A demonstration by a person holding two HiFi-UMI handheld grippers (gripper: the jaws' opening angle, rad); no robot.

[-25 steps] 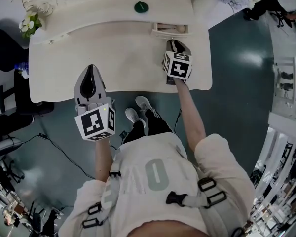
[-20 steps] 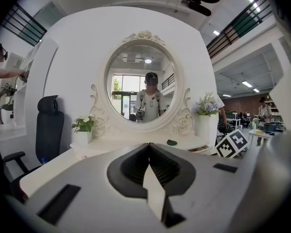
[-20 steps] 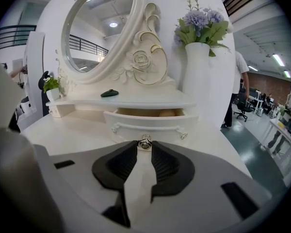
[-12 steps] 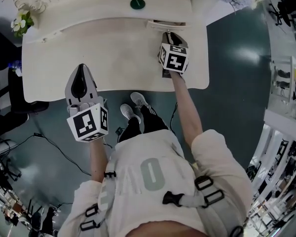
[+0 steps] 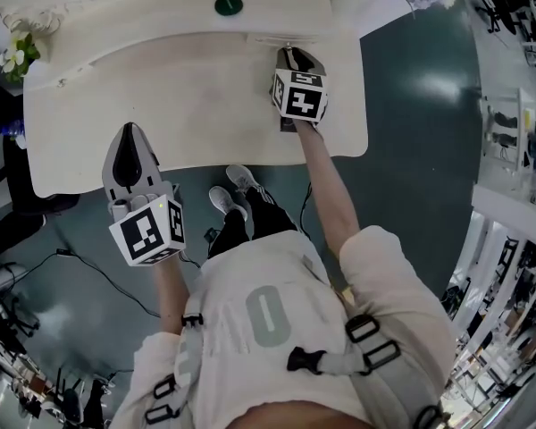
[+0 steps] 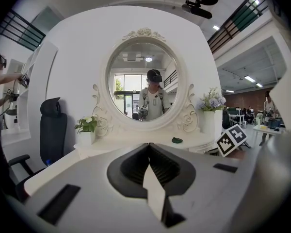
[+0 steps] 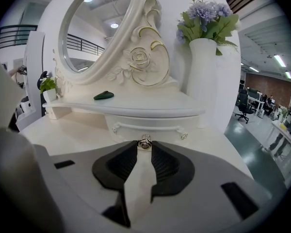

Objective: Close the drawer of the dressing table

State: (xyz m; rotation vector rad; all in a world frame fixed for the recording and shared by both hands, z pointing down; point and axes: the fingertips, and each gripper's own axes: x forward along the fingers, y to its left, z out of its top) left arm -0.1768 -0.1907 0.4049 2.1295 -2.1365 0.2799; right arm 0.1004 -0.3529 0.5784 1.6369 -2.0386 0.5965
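The white dressing table (image 5: 161,96) fills the top of the head view. Its small drawer (image 7: 148,125) sits under the raised shelf at the back right, its front nearly flush with the shelf, and only a thin edge of the drawer (image 5: 281,39) shows from above. My right gripper (image 7: 145,143) is shut on the drawer's small metal knob (image 7: 145,141), and from above the right gripper (image 5: 288,53) reaches right up to the drawer front. Out over the table's front left edge, my left gripper (image 5: 129,132) touches nothing. Seen along its own jaws, the left gripper (image 6: 148,148) is shut and empty.
A dark green object (image 5: 229,4) lies on the shelf. A white vase of purple flowers (image 7: 203,72) stands right of the drawer, a small potted plant (image 5: 13,54) at the far left. An oval mirror (image 6: 145,89) rises behind. A black chair (image 6: 52,130) stands left of the table.
The right gripper moved away from me toward the shelf with the knob, and the drawer slid in: its open inside no longer shows. The left gripper stayed put.
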